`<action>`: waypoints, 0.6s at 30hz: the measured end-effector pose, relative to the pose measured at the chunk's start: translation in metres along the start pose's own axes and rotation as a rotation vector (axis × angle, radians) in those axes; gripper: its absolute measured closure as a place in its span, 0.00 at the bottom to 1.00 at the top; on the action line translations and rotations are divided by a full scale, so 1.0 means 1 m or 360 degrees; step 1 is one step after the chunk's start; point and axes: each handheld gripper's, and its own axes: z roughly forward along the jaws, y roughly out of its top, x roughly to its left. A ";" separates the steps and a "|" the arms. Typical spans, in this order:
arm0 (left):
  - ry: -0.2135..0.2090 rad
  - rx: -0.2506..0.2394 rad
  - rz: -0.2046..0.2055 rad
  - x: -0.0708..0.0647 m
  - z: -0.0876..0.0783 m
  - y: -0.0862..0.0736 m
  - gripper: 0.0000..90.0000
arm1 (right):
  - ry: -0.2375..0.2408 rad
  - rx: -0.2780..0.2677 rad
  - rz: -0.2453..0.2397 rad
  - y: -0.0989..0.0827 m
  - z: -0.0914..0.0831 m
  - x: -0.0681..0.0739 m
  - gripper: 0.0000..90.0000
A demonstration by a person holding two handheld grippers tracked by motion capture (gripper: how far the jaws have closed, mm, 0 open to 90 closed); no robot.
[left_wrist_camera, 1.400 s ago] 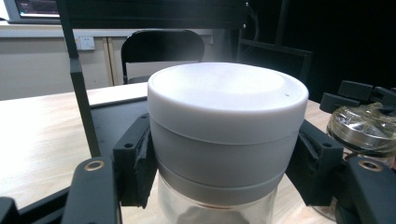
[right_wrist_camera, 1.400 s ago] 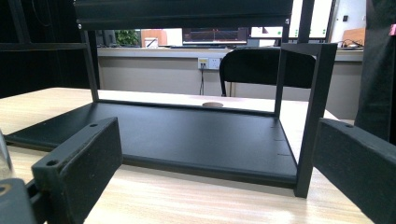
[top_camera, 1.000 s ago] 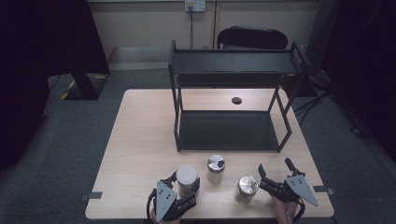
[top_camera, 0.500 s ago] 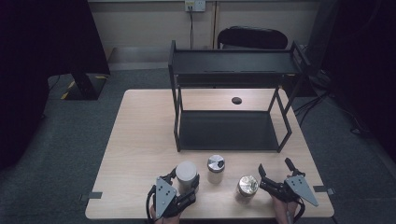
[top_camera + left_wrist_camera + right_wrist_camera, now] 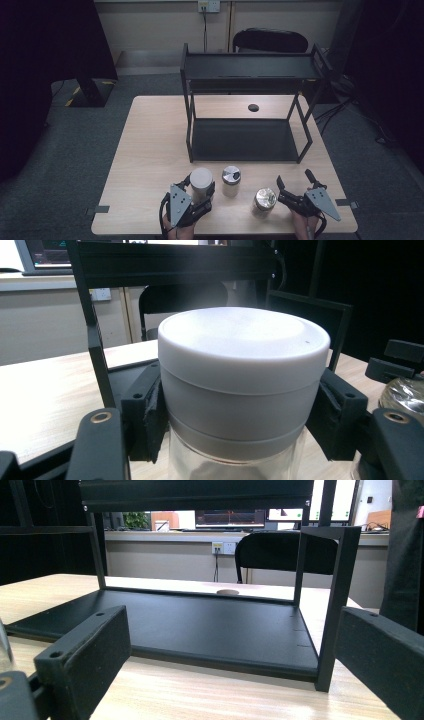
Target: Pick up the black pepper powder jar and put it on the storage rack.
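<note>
Left gripper (image 5: 198,189) clamped on white-lidded jar (image 5: 201,182), pads pressed against both sides of lid (image 5: 243,354); right gripper (image 5: 295,182) spread wide, holding nothing, just right of foil-topped jar (image 5: 264,201); third jar (image 5: 230,180) between, apart; beyond, black shelf (image 5: 250,67) on wooden table (image 5: 150,145); chair (image 5: 270,40) behind, grey carpet around.

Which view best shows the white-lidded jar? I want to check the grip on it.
The left gripper view: the white-lidded jar sits close up between the left gripper's jaws, pads against its lid on both sides. The high view shows the jar small, from above, jaws around it. The right gripper view looks at the rack instead.
</note>
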 end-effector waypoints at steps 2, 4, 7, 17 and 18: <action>0.0000 -0.0001 0.0011 0.001 0.002 0.002 0.38 | 0.0000 0.0000 0.0000 0.000 0.000 0.000 0.01; 0.0002 -0.0007 0.0002 0.001 0.003 0.003 0.38 | -0.0001 0.0000 0.0001 0.000 0.000 0.000 0.01; 0.0008 -0.0003 -0.0006 0.002 0.006 0.004 0.38 | -0.0001 0.0000 -0.0001 0.000 0.000 0.000 0.01; 0.0019 -0.0010 -0.0011 0.007 0.012 0.013 0.38 | -0.0001 -0.0002 0.0000 0.000 0.000 0.000 0.01; 0.0020 -0.0007 -0.0012 0.009 0.013 0.015 0.38 | -0.0001 -0.0002 0.0000 0.000 0.000 0.000 0.01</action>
